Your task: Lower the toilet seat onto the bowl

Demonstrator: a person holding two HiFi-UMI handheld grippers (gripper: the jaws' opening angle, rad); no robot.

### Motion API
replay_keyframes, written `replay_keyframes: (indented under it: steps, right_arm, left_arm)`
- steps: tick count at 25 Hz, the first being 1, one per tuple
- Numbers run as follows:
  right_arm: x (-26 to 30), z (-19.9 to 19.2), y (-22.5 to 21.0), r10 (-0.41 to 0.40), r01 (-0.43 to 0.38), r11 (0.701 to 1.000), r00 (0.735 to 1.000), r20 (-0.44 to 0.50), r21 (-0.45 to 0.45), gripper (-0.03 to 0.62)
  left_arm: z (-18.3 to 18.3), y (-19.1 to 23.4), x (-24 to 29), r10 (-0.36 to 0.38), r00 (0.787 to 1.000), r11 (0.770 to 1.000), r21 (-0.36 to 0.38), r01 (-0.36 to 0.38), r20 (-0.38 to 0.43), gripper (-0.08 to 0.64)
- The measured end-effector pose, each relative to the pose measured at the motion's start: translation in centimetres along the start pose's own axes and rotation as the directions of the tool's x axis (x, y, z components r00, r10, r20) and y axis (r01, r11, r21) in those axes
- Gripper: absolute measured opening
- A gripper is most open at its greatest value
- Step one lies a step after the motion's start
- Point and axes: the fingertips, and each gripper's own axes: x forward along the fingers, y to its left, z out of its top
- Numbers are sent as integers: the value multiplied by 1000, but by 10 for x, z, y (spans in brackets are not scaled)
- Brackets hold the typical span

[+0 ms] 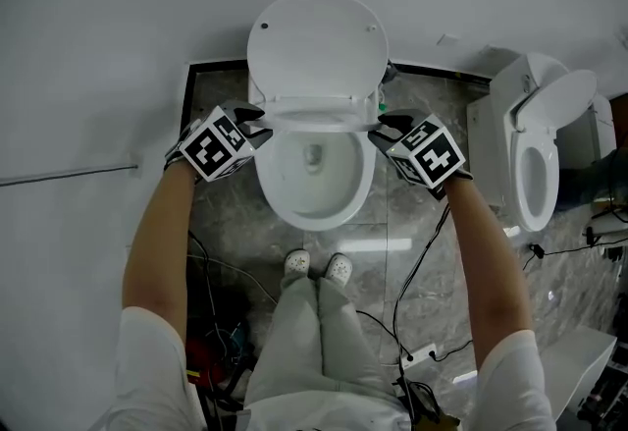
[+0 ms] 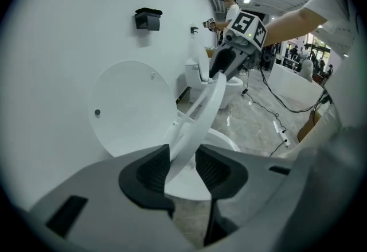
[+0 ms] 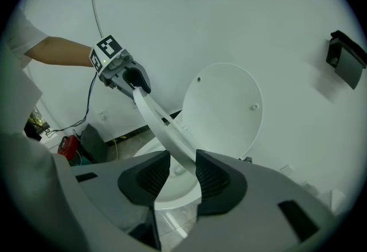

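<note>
A white toilet stands against the wall with its lid upright. The seat ring hangs half lowered above the bowl, tilted between lid and rim. My left gripper is at the ring's left side and my right gripper at its right side. In the left gripper view the ring runs between the black pads of the left gripper, loosely. In the right gripper view the ring lies against one pad of the right gripper, with a gap at the other. Both are open around it.
A second toilet with a raised lid stands to the right. Cables and a power strip lie on the marble floor by the person's feet. A black box hangs on the wall. People stand far back in the left gripper view.
</note>
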Motion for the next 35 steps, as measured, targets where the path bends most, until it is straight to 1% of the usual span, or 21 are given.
replay_keyframes:
  steps: [3, 6, 10, 13, 17, 20, 25, 30, 35]
  right_arm:
    - [1, -8, 5, 32, -31, 999, 999, -6, 33, 170]
    - [3, -16, 11, 65, -65, 997, 998, -13, 53, 186]
    - [6, -28, 21, 123, -121, 990, 992, -19, 71, 206]
    - [9, -35, 27, 154, -153, 985, 988, -12, 83, 225]
    - [16, -44, 36, 193, -191, 979, 981, -17, 75, 245]
    - [20, -52, 43, 219, -217, 974, 975, -38, 63, 257]
    - [27, -65, 54, 270, -267, 962, 960, -76, 49, 280]
    - [34, -79, 65, 312, -309, 950, 947, -82, 40, 302]
    - [41, -92, 71, 340, -340, 940, 933, -113, 22, 322]
  left_arm:
    - [-5, -9, 2, -40, 999, 999, -7, 40, -14, 150]
    - [-10, -18, 3, -78, 997, 996, -32, 78, -7, 165]
    - [-19, -30, 6, -116, 993, 992, -43, 116, -5, 181]
    - [-26, -37, 9, -153, 988, 986, -72, 153, 2, 200]
    - [-34, -48, 14, -202, 979, 975, -96, 201, -4, 230]
    - [-39, -56, 18, -225, 974, 970, -94, 222, -17, 249]
    - [-50, -68, 25, -257, 966, 961, -110, 254, -16, 273]
    - [-61, -82, 31, -288, 957, 955, -91, 283, -39, 288]
    - [-68, -94, 38, -330, 942, 942, -90, 324, -62, 313]
